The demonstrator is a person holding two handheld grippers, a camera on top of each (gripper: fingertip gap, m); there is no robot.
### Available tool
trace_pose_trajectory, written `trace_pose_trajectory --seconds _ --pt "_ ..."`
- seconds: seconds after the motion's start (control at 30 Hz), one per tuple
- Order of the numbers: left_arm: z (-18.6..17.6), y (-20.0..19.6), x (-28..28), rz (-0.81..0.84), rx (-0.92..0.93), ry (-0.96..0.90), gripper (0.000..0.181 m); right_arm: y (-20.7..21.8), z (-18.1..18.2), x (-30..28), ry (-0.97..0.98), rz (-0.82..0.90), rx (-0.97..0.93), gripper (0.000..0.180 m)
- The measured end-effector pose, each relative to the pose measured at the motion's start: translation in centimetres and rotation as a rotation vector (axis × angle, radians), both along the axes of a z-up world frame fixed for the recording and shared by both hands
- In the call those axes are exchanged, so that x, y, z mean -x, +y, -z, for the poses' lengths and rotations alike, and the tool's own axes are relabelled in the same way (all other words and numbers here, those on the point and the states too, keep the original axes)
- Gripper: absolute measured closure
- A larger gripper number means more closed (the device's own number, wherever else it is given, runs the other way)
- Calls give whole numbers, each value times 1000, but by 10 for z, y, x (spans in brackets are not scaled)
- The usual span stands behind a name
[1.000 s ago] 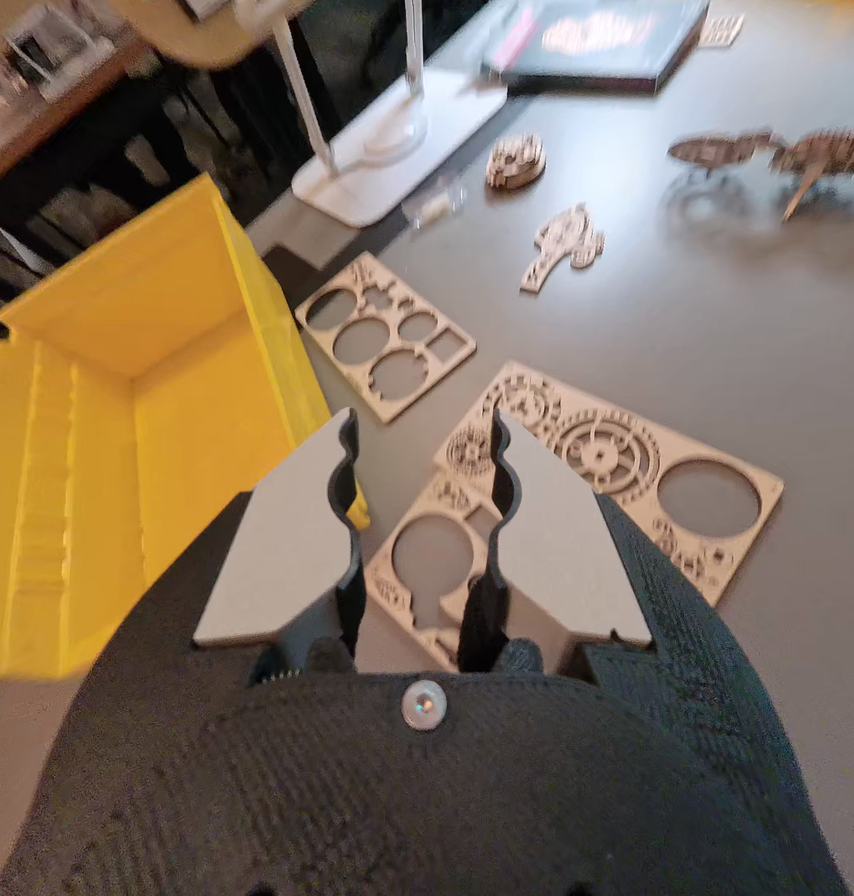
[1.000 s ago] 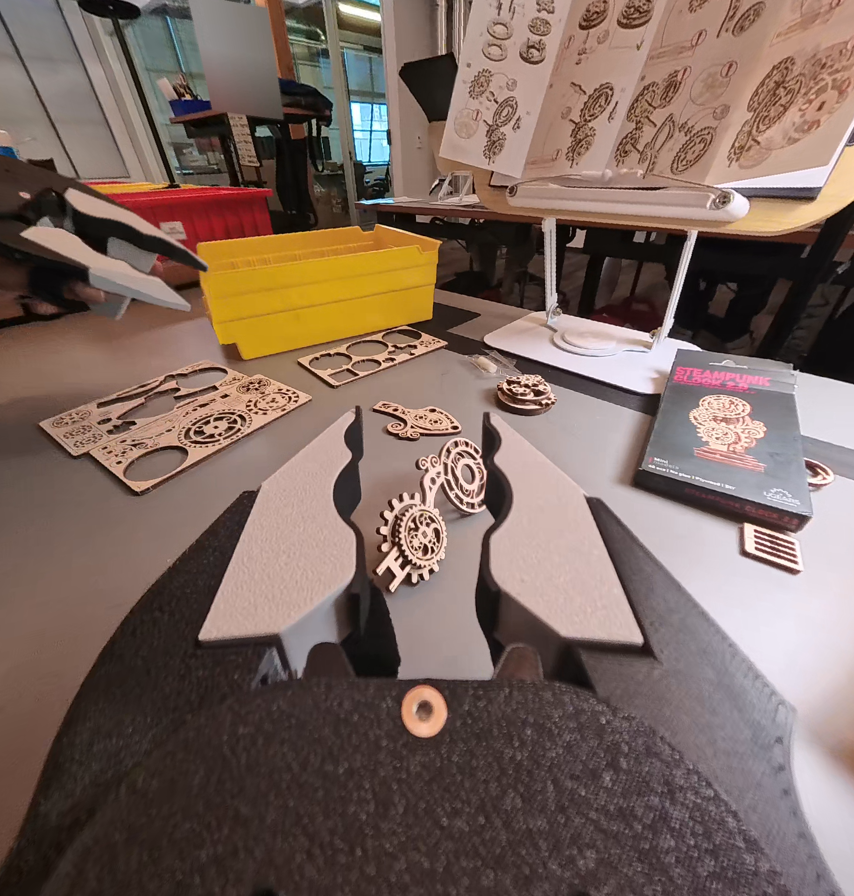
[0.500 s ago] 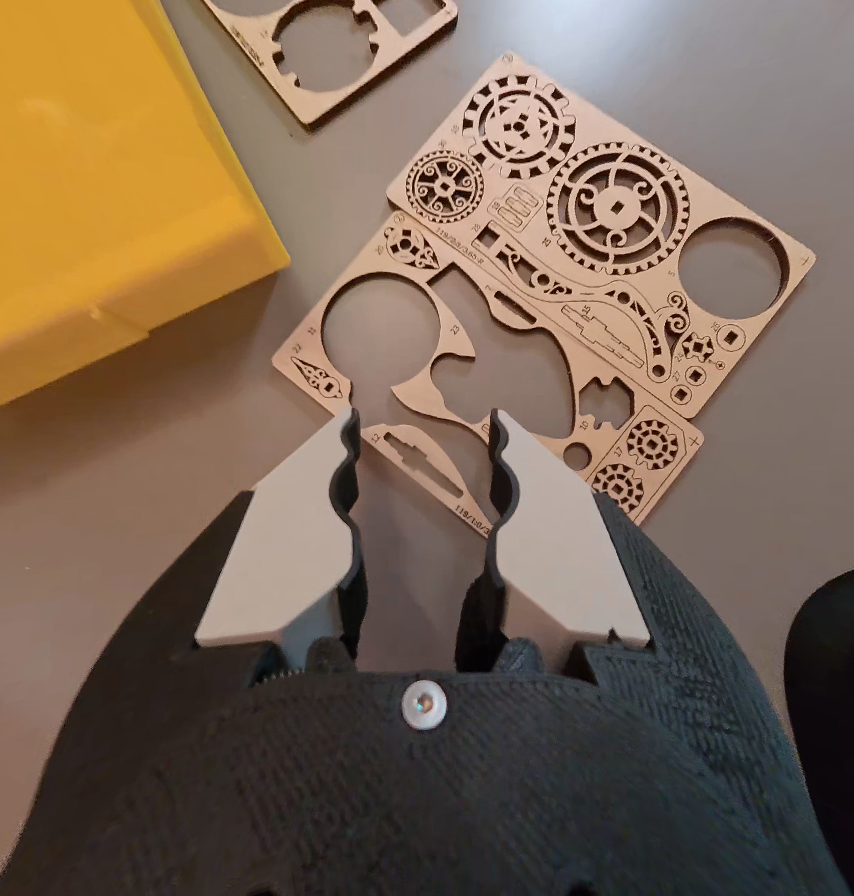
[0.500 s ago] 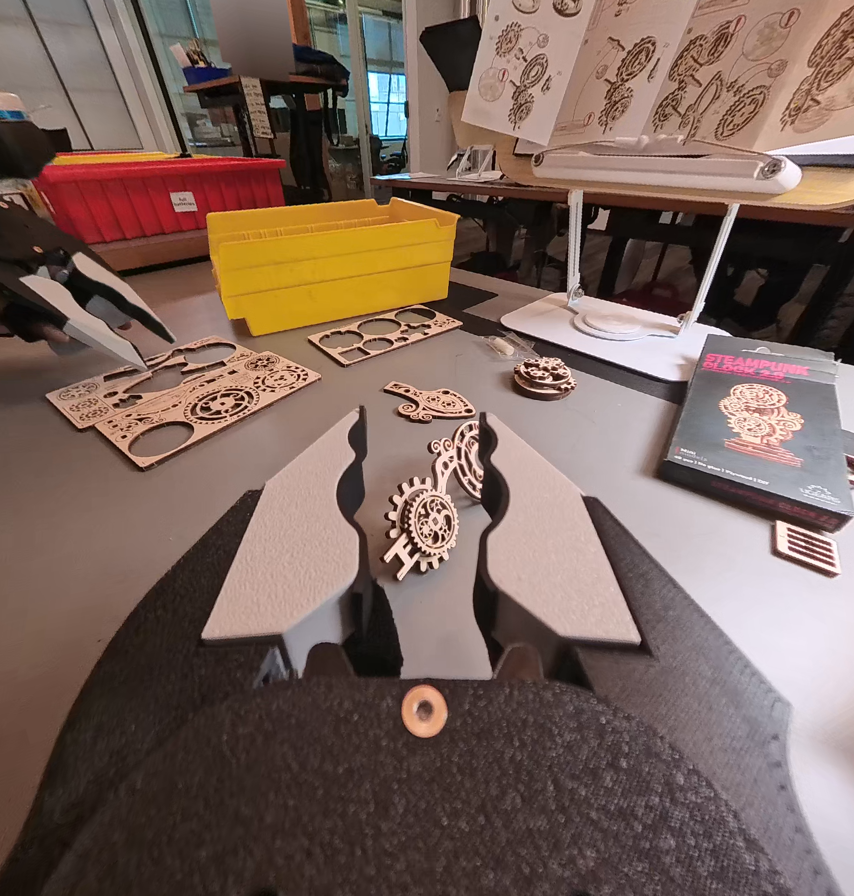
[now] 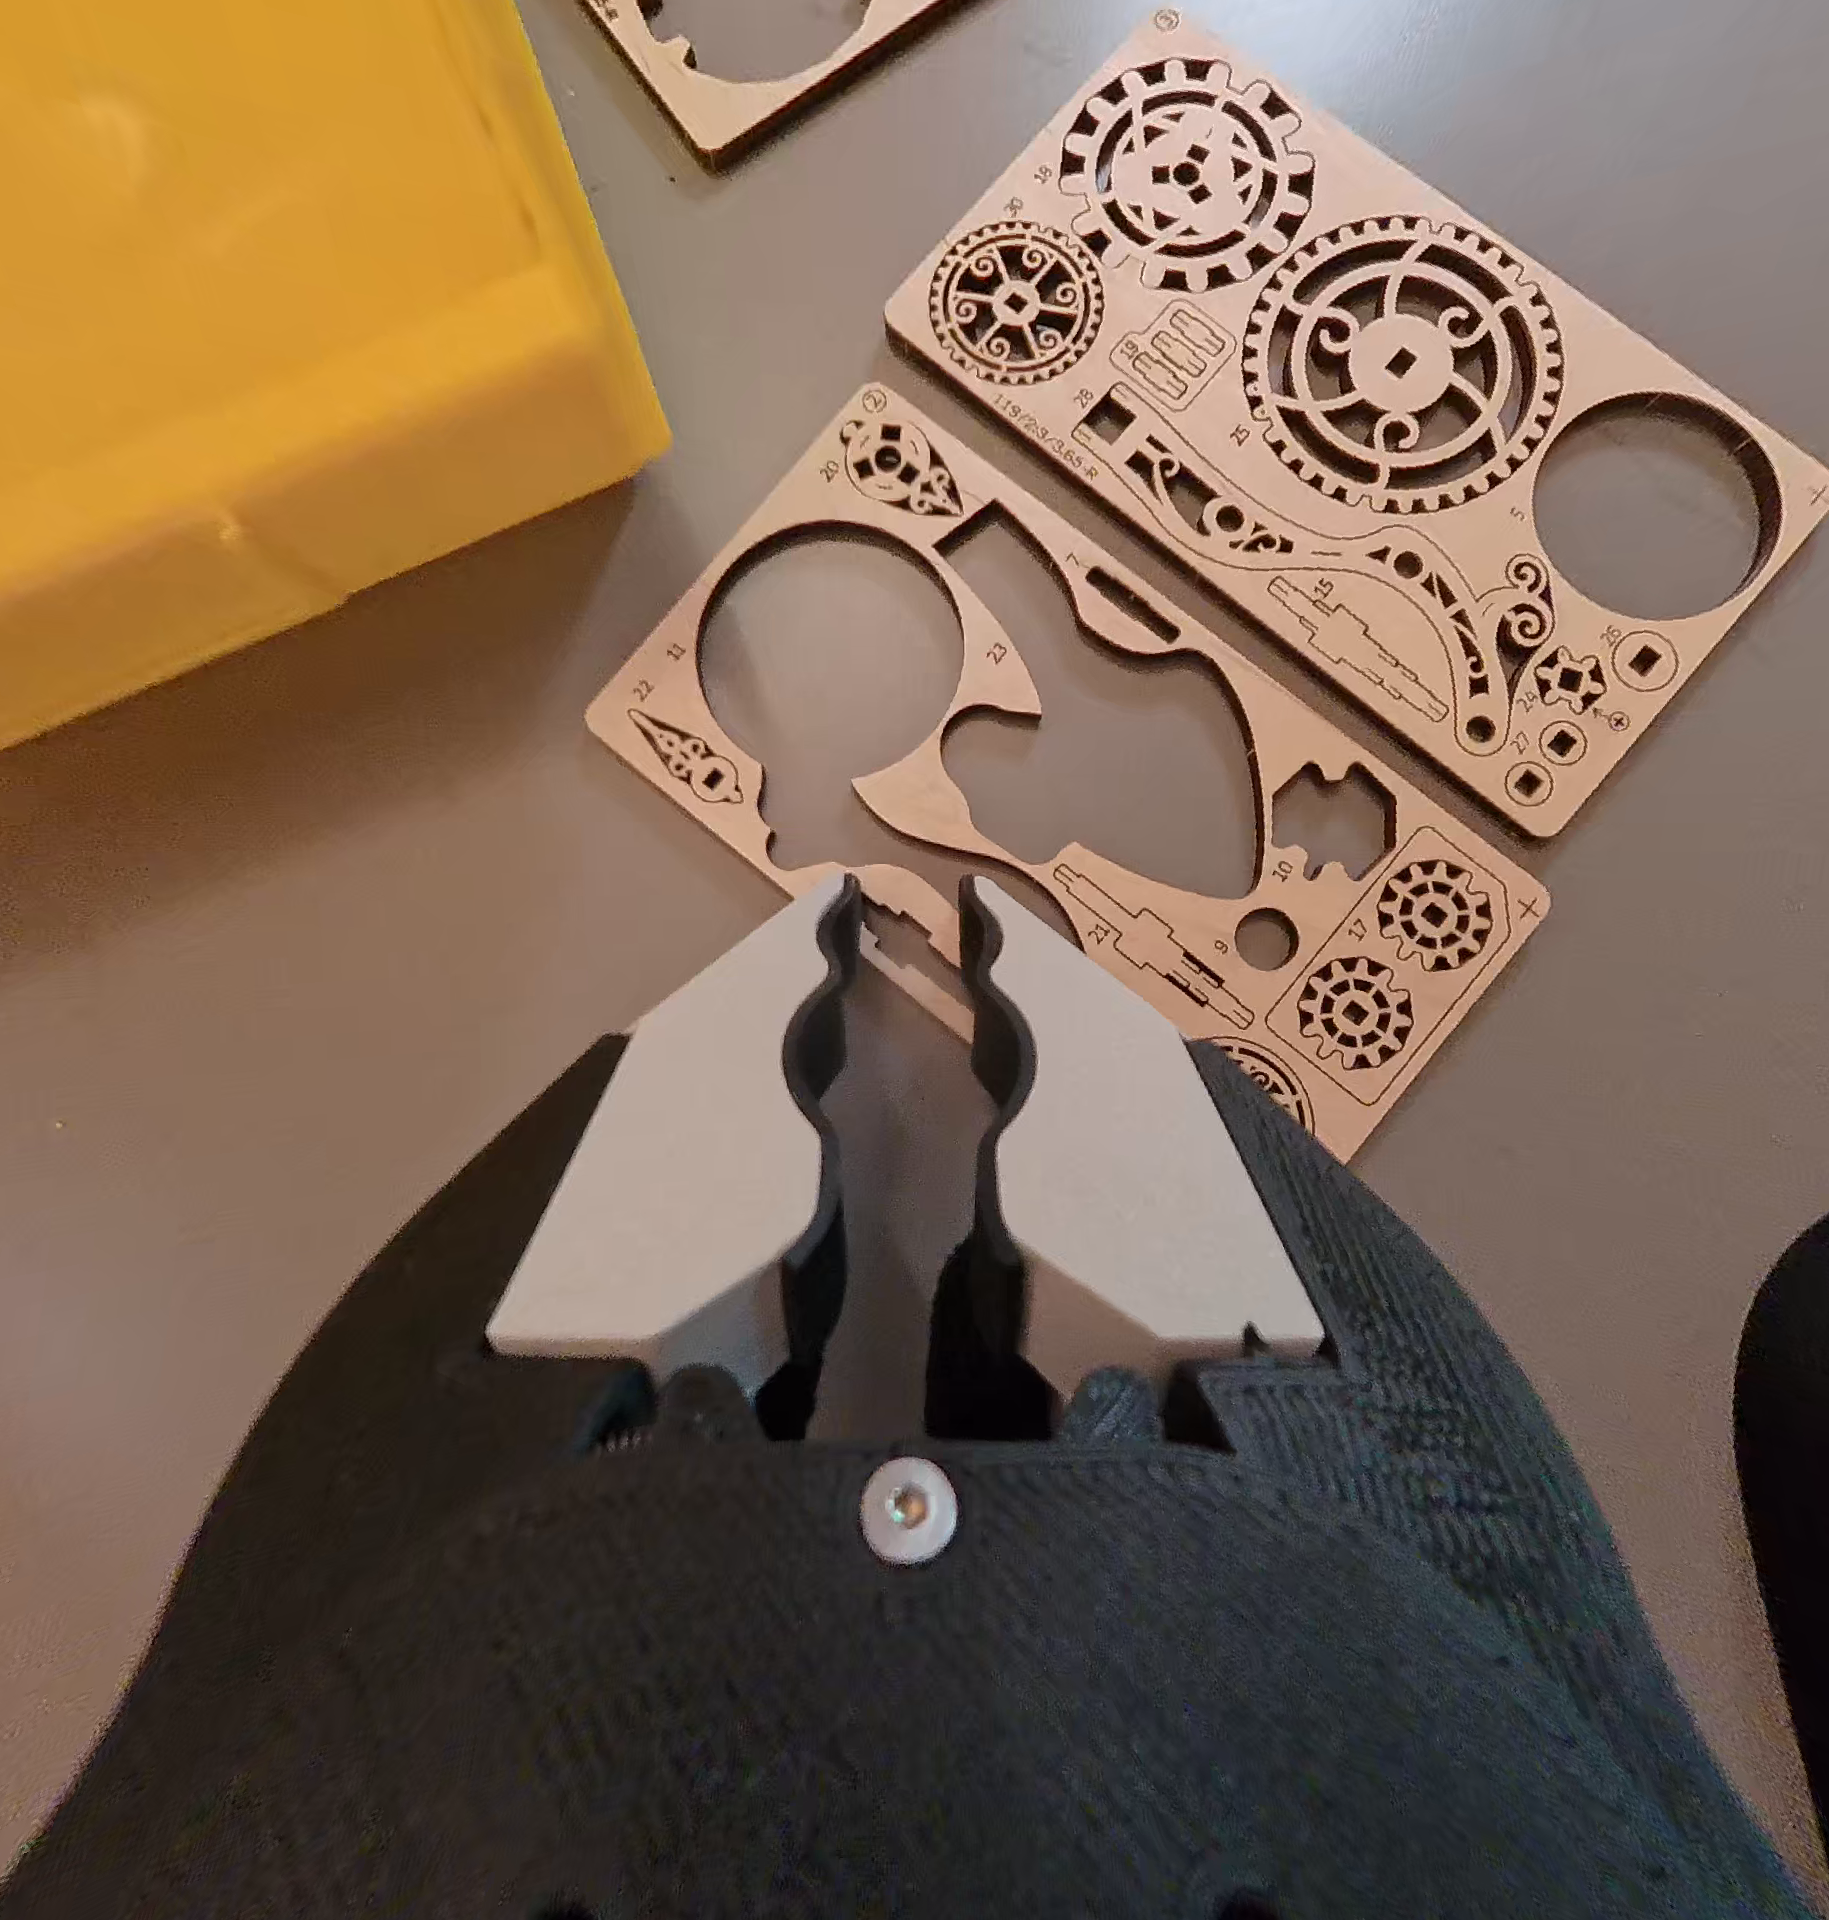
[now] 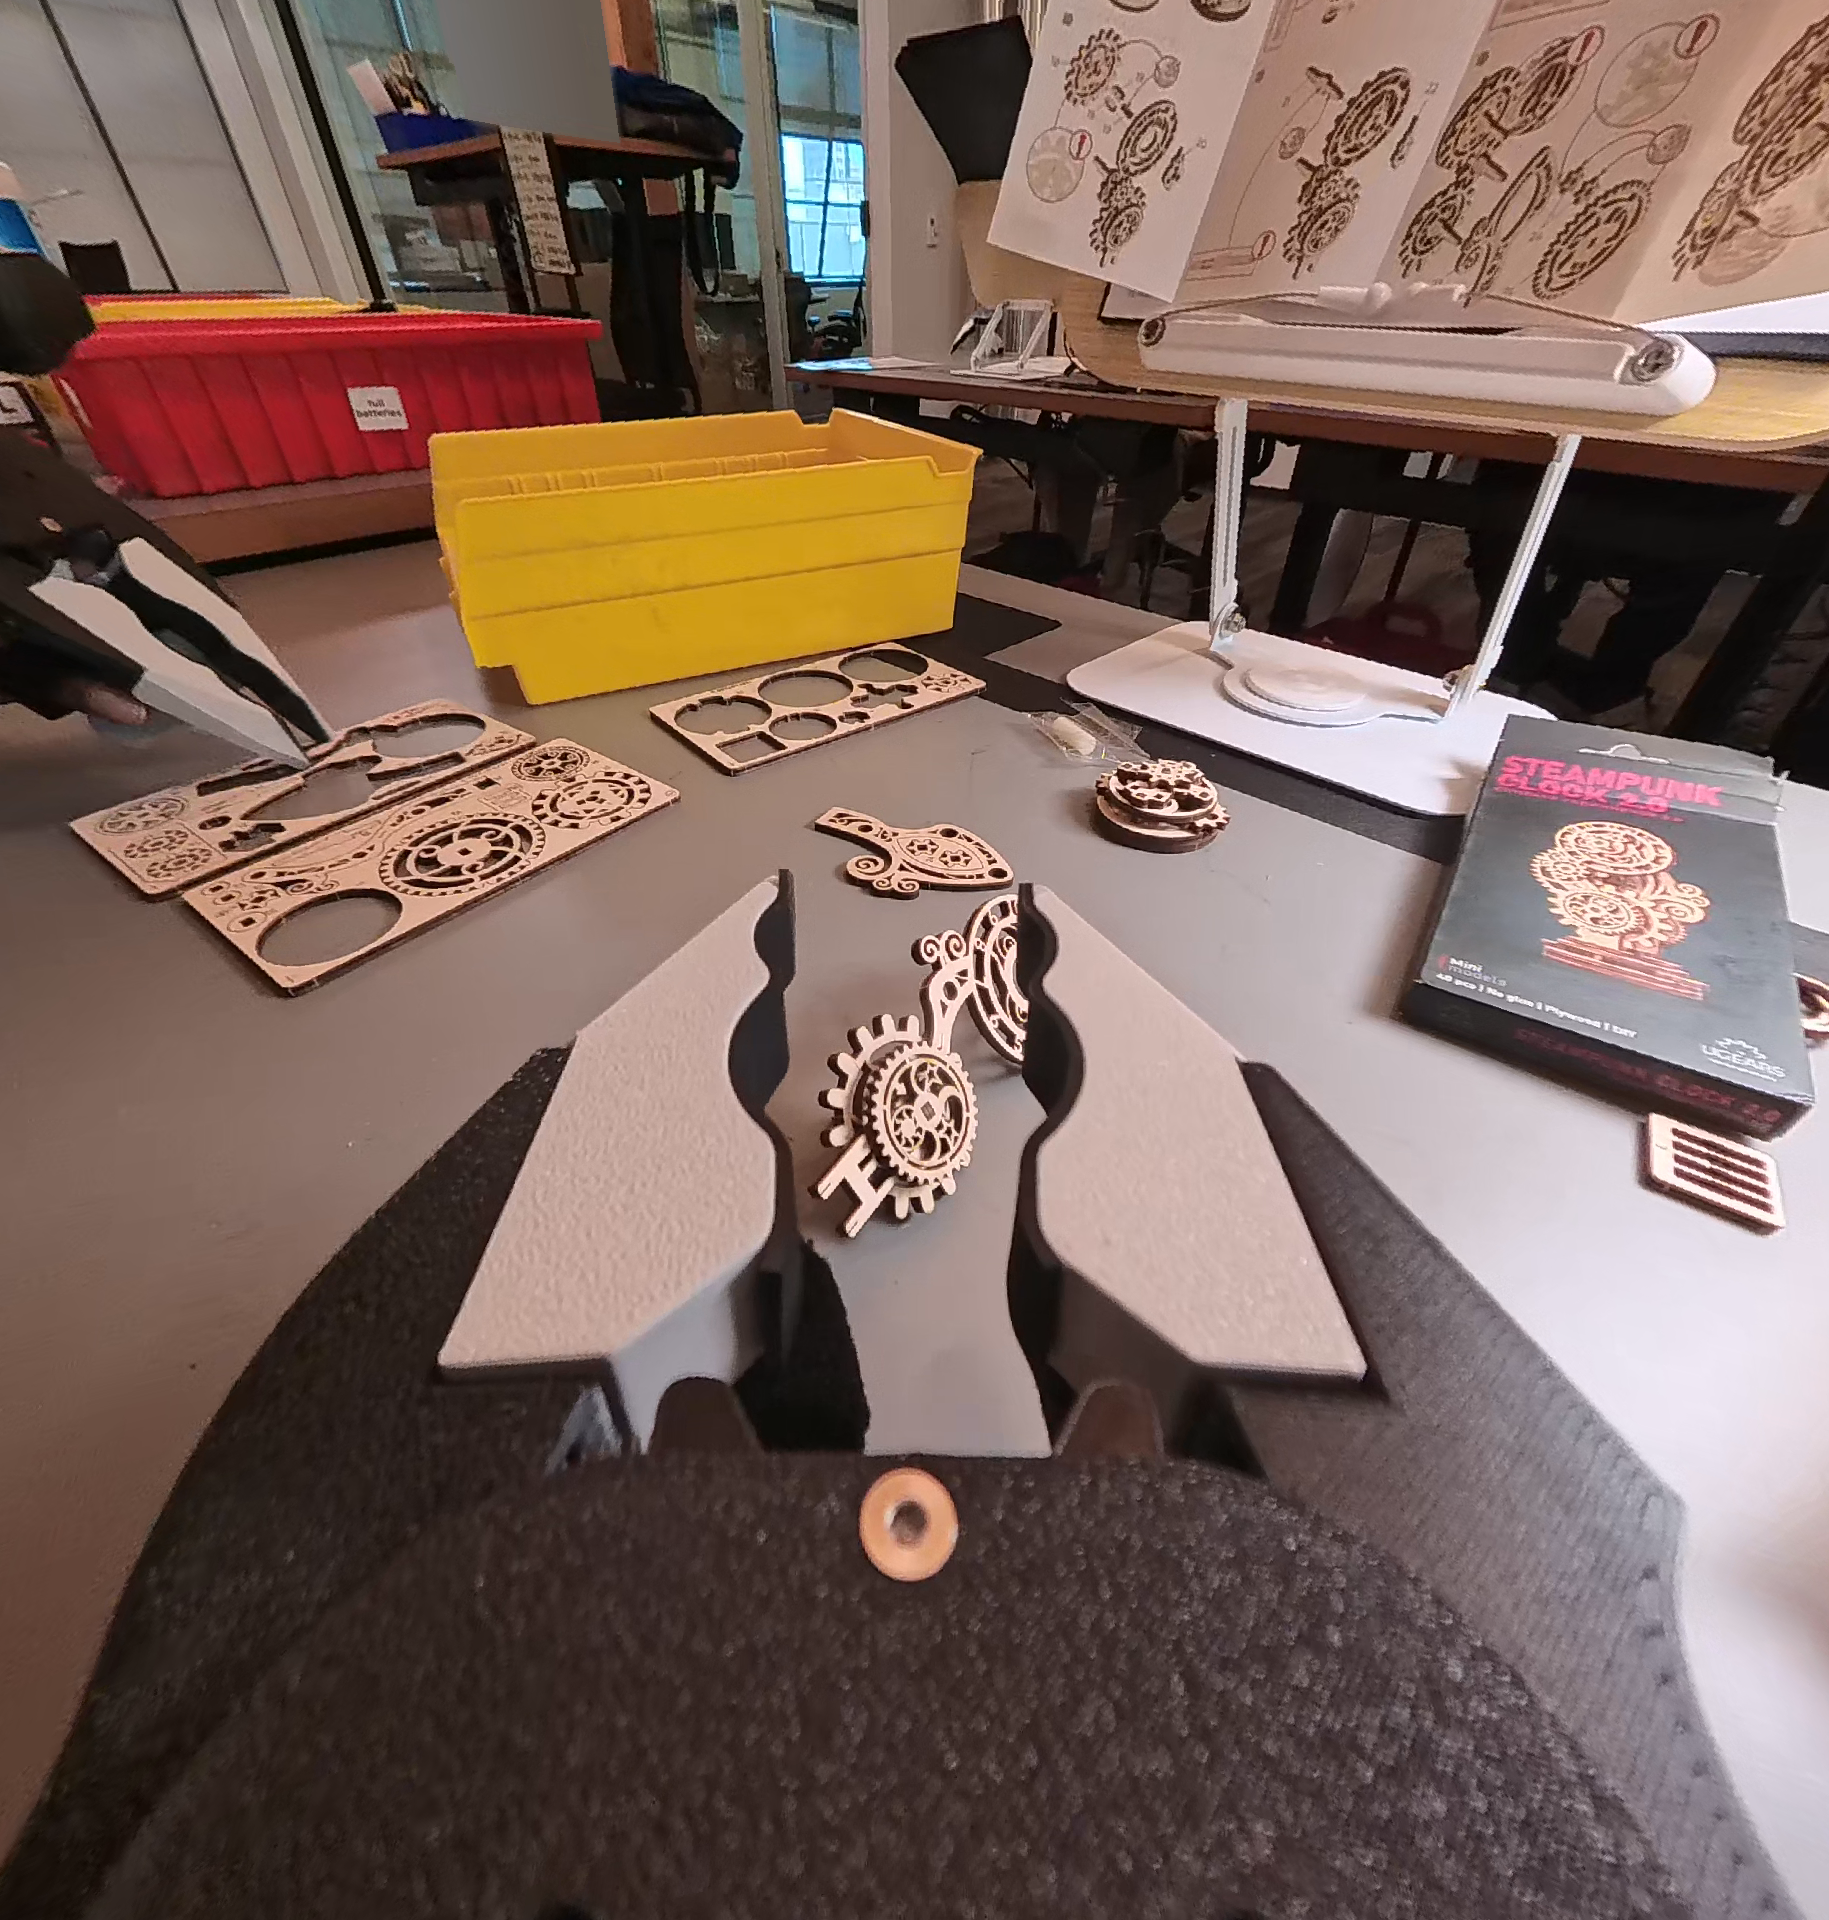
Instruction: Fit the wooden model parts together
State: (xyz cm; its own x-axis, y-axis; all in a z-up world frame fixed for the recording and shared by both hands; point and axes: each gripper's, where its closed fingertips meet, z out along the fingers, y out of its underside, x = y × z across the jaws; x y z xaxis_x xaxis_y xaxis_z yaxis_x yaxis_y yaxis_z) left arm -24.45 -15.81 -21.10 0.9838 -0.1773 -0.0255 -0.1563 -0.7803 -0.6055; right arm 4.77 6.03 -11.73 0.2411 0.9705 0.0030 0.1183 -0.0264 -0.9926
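Two laser-cut wooden sheets lie side by side on the grey table. The nearer sheet (image 5: 996, 652) (image 6: 193, 831) has large cut-outs. The farther sheet (image 5: 1035, 145) (image 6: 494, 831) holds gears. My left gripper (image 5: 905, 899) (image 6: 297, 740) points down with its tips on the nearer sheet's near edge. Its jaws are narrowed, with a gap, around a small slender part still in the sheet. My right gripper (image 6: 905, 894) is open and low over the table. A partly built gear assembly (image 6: 910, 1112) stands tilted between its fingers. I cannot tell if it touches them.
A yellow bin (image 5: 266, 364) (image 6: 702, 551) and a third, emptied sheet (image 6: 816, 707) lie behind the sheets. A loose ornate part (image 6: 931, 857), a stacked gear unit (image 6: 1159, 805), a black box (image 6: 1606, 904) and a small slatted piece (image 6: 1710, 1169) lie to the right. A white stand (image 6: 1305, 717) holds instruction pages.
My left gripper swung down from over the bin to the nearer sheet's edge, and its jaws narrowed. My right gripper stayed open around the gear assembly.
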Motion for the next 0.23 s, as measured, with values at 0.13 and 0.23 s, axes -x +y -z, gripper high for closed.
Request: trace_pose_trajectory --seconds 0.13,0.23 --pt "0 -2 2 -8 -5 3 165 0 -1 0 1 3 -6 141" --pt "0 -4 6 -15 -8 39 168 0 -2 -1 2 7 -15 141"
